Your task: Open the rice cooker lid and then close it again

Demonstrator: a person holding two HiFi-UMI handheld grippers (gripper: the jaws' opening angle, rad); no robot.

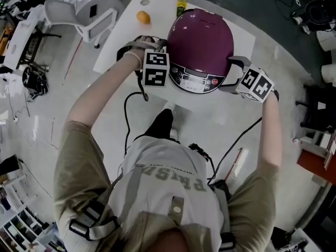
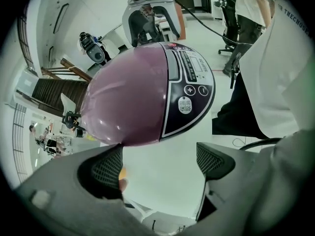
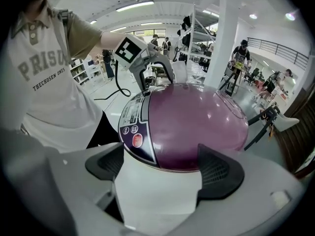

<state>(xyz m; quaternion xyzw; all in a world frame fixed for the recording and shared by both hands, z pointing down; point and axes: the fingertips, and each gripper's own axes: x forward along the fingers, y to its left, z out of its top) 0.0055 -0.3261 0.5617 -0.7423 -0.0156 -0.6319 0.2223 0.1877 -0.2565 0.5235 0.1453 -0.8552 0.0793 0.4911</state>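
A purple, dome-shaped rice cooker [image 1: 200, 43] stands on the white table [image 1: 239, 30] with its lid down and its dark control panel [image 1: 195, 81] toward me. My left gripper [image 1: 164, 50] sits at the cooker's left side, open, with nothing between its pads; in the left gripper view the cooker [image 2: 133, 97] fills the space just past the left gripper [image 2: 160, 163]. My right gripper [image 1: 232, 72] is at the cooker's right front, also open and empty. In the right gripper view the right gripper [image 3: 162, 168] has the cooker [image 3: 192, 124] right ahead of it.
An orange [image 1: 143, 17] and a small yellow-labelled bottle [image 1: 181, 4] lie at the table's far end. A white chair [image 1: 86, 12] stands at the left, dark equipment [image 1: 317, 12] at the far right. Black cables [image 1: 127, 114] trail from both grippers over the near table.
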